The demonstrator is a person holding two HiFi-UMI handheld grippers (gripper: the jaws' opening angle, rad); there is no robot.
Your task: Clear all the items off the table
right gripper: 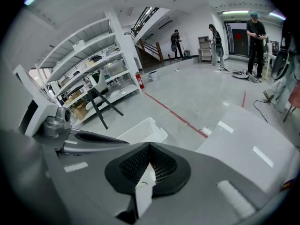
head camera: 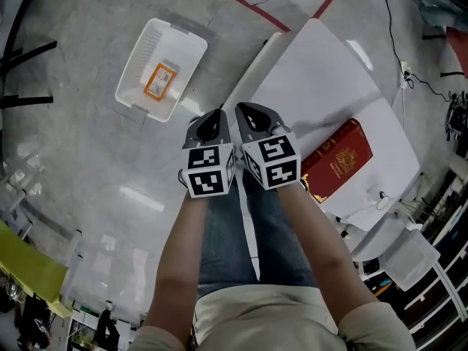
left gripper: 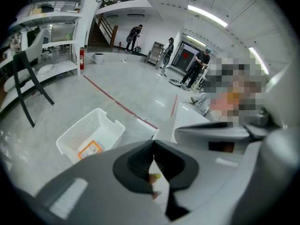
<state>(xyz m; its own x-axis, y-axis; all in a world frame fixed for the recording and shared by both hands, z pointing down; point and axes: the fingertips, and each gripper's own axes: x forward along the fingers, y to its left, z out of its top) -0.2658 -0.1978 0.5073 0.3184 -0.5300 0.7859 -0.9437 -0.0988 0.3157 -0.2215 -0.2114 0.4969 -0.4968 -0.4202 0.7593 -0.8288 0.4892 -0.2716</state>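
Jaws pressed together and empty on both the left gripper (head camera: pixel 213 117) and right gripper (head camera: pixel 248 112).
Ahead-left of them, a white basket (head camera: pixel 137 55) holds an orange-labelled packet (head camera: pixel 160 81), unseen in the right gripper view; only the head view shows the red book (head camera: pixel 338 159) on the tabletop (head camera: pixel 314 72), right of the jaws.

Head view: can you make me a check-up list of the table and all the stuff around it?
Surface: white table, one thing on it.
Job's things: red book on the table; white basket on the floor, an orange-edged packet inside.
Clutter: nothing seen.
Grippers: left gripper and right gripper both shut, side by side.
Cables: black cable on the floor past the table.
Surroundings: grey floor with a red line; shelves.
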